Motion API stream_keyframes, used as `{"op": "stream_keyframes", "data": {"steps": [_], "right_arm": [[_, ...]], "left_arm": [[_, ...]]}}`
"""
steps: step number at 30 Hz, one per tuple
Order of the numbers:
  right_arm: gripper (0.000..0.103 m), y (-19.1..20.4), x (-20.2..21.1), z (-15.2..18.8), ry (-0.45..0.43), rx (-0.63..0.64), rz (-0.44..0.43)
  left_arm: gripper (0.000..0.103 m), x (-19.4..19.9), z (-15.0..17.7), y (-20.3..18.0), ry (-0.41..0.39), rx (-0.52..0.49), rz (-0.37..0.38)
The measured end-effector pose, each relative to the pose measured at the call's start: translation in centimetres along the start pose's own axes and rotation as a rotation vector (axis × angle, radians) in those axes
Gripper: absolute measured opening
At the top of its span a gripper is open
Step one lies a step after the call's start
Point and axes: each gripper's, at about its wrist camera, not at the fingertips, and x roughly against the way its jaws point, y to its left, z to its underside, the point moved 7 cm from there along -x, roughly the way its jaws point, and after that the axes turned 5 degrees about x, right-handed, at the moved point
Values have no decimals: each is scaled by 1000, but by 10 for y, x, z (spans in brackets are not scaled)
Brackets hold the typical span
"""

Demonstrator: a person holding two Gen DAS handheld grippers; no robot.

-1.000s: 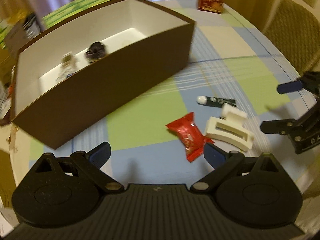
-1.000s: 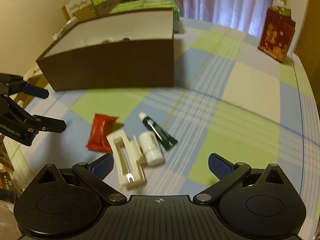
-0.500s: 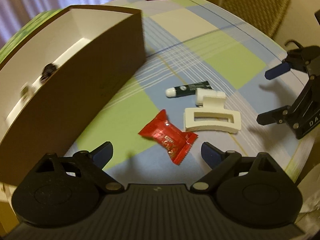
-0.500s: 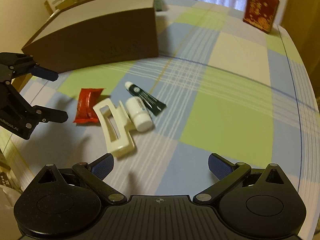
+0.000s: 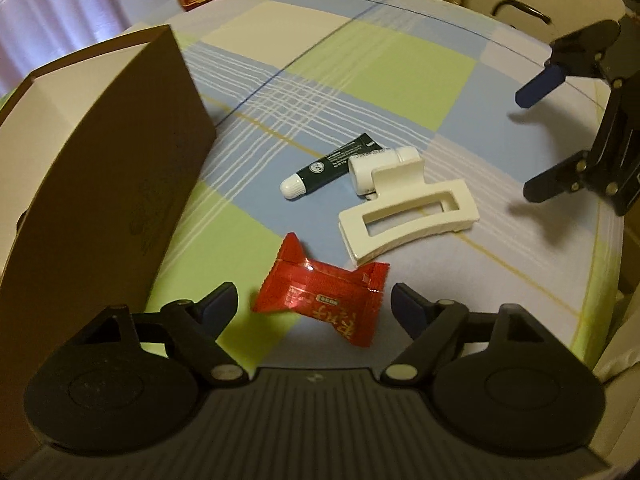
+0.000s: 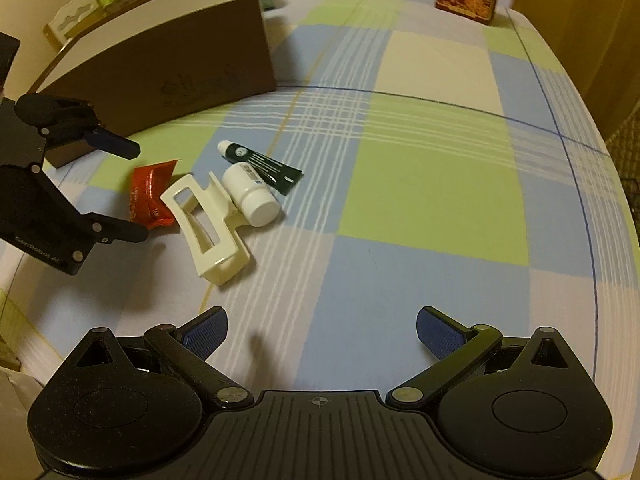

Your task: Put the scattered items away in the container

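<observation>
Checked cloth covers the counter (image 6: 440, 184). Brown container (image 6: 168, 64) sits at 10 o'clock in the right view. Left gripper (image 5: 314, 300) wide open, empty, straddling the red candy packet (image 5: 320, 296). Right gripper (image 6: 320, 328) wide open, empty, well short of the white hair claw (image 6: 208, 224), white bottle (image 6: 252, 192) and dark tube (image 6: 260, 164). Risk: slick wrapper may skid out as the jaws close; claw touches bottle, so nudging either shifts both.

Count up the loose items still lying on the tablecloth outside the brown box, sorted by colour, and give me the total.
Red: 1, the candy wrapper
White: 2, the hair claw clip and the small bottle
Dark green: 1, the tube with a white cap
Total: 4
</observation>
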Motion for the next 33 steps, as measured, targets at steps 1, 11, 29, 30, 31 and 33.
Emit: {"op": "stream_keyframes", "data": {"steps": [1,11,29,30,31,33], "right_arm": [[103,0,0,1,1,-8,3],[103,6,0,2,-17,-73,26],[68,69,-24,-45,-50,55,-43],[68,73,-27,-46,-45,73,-46],[67,77,-29,-47,-46,94,-48],[58,81,-32,-48,-46,138,-49]], "left_arm": [[80,-2,-1,0,-2,-14,9],[43,-10,-4,0,-29,-38,89],[37,14,38,46,30,308,7],[37,15,40,48,30,318,3],[37,16,41,50,30,328,-2],[37,17,44,53,31,343,-8]]}}
